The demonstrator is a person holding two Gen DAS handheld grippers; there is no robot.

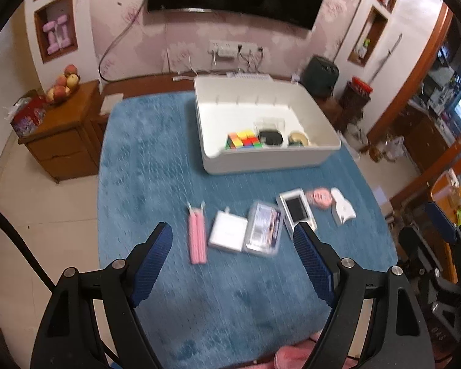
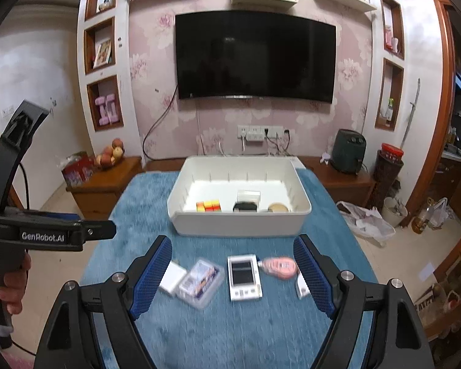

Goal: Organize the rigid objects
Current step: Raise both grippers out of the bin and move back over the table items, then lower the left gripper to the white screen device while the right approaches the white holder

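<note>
Cube (image 1: 242, 140) inside white bin (image 1: 295, 160)

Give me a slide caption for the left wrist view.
Open left tongs above loose items on blue mat; white bin beyond.

Soft, even indoor light is filling the room, casting only faint shadows. The fisheye lenses are bending walls and door frames toward dark, vignetted corners. Motion blur is smearing the small items on the blue cover (image 1: 156, 160), while the television (image 2: 255, 58) is staying dark and glare-free.
</note>
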